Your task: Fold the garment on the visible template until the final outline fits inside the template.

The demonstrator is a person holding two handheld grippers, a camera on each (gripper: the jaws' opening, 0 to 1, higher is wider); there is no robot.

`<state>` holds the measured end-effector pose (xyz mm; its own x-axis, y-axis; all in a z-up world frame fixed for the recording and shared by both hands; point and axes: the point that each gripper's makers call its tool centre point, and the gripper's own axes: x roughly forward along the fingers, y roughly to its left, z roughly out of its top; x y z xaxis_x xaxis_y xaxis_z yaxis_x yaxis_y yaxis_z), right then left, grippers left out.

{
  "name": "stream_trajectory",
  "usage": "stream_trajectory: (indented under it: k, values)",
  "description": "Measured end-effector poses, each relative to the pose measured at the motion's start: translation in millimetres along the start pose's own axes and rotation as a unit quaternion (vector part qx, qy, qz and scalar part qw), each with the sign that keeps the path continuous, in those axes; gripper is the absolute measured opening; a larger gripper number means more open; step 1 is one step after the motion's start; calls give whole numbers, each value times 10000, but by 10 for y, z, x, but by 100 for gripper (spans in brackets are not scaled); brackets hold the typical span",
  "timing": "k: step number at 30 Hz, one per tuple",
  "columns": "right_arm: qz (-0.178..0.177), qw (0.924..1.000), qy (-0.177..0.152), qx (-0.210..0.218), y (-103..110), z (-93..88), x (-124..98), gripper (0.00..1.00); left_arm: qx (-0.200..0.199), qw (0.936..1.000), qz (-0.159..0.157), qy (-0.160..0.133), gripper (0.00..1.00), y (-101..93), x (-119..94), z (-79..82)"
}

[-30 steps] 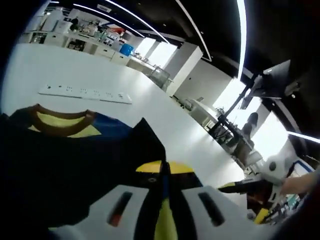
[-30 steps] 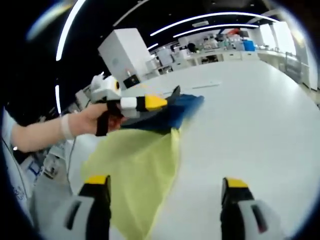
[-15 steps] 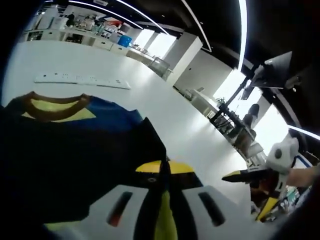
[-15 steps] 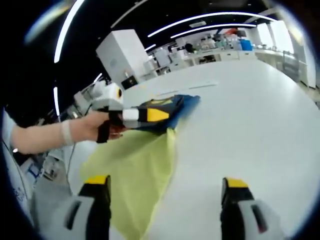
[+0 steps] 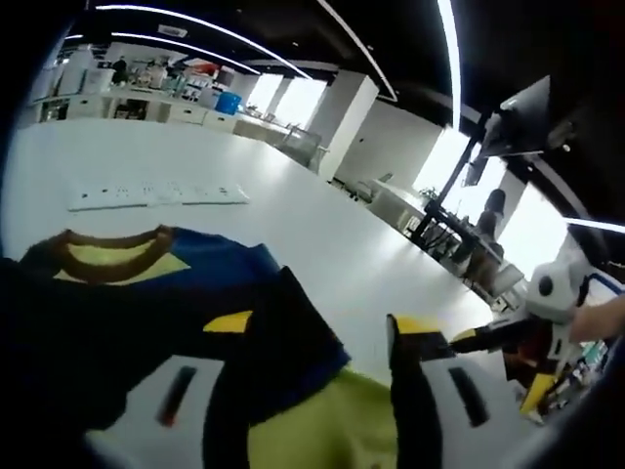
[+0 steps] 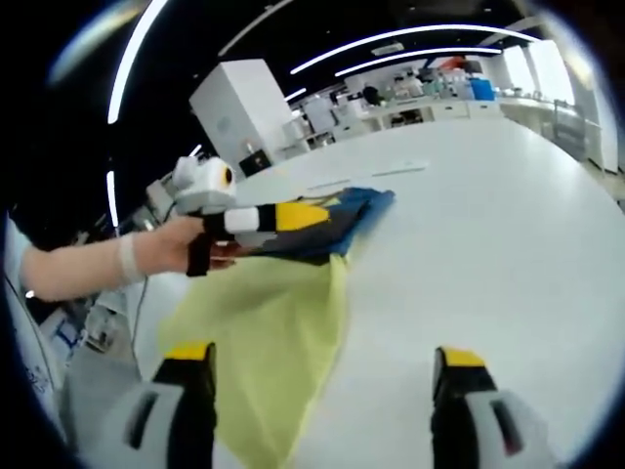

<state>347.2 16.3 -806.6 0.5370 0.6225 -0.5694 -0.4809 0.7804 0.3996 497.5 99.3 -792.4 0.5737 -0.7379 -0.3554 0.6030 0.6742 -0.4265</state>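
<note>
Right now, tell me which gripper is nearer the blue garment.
Left. The left gripper is at the blue garment, its fingers open over the fabric's edge. The right gripper is open and apart from it, over the yellow-green template.

Left tongs (image 5: pixel 317 337) parted; right tongs (image 6: pixel 322 366) wide apart.

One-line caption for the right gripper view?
Left gripper over the dark blue garment on the yellow-green template.
</note>
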Motion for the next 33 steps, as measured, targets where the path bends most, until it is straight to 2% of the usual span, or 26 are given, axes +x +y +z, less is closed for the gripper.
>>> stream_trajectory:
  k: [5,8,19,26,29,33]
  values:
    - [37,10000,-23,-48,41,19,12,94,229,9994,248,-11,87,108,-95,46]
    - [57,9999,-33,-92,62,43,12,94,308,9989,338,-45,99,148,-162,95]
    - [76,9996,-165,-215,108,174,-4,94,435,9982,417,-69,99,224,-326,197]
    - [116,9994,-194,-281,162,216,22,94,479,9974,517,-135,99,274,-627,143]
    - [183,9993,-258,-222,209,265,35,94,551,9965,602,-161,99,370,-803,137]
    - [231,9988,-341,-257,267,349,59,93,521,9956,743,-222,98,389,-1064,117]
